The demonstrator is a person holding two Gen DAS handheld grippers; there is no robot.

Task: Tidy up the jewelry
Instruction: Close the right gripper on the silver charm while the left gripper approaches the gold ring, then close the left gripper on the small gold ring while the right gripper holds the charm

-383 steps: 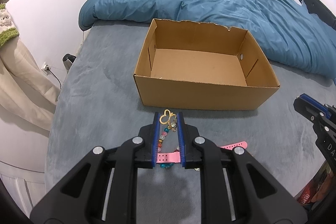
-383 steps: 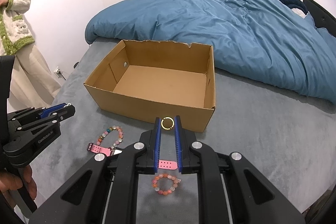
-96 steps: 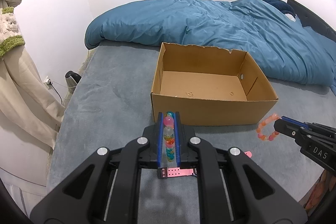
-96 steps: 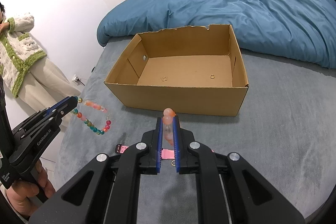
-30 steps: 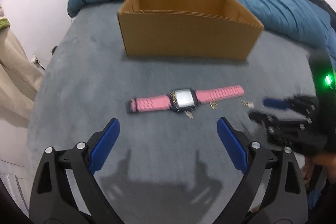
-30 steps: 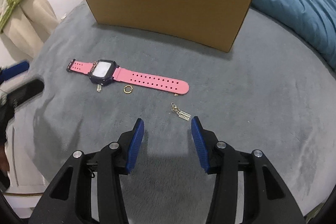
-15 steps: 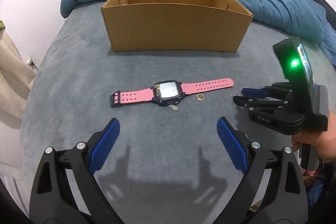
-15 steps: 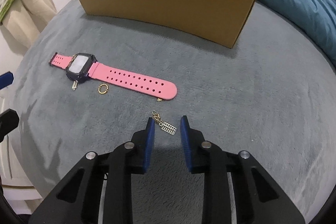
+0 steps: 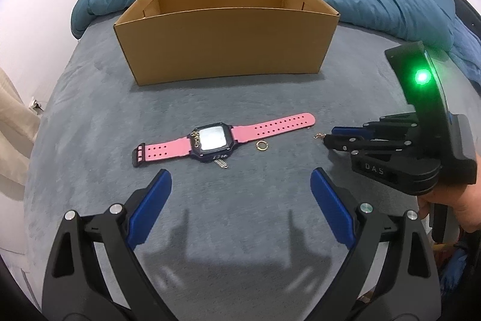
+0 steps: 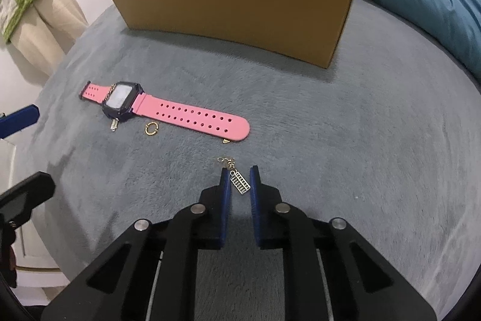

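silver charm (image 10: 240,183) lies between our right gripper (image 10: 240,181) pads, which have just been closing, not yet pinching; our left gripper (image 9: 240,188) gapes wide to fit the pink watch (image 9: 224,136)

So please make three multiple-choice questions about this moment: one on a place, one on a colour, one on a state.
1. Where does the small gold ring lie?
A. In the cardboard box
B. On the grey bedcover beside the watch
C. Between the left gripper's pads

2. What colour is the watch strap?
A. Pink
B. Green
C. White

3. How does the left gripper stand?
A. Shut on the ring
C. Shut on the watch
B. Wide open, holding nothing

Answers: 1 B, the ring rests on the bedcover just below the strap. 2 A, both strap halves are pink. 3 B, its pads stand far apart over bare cover.
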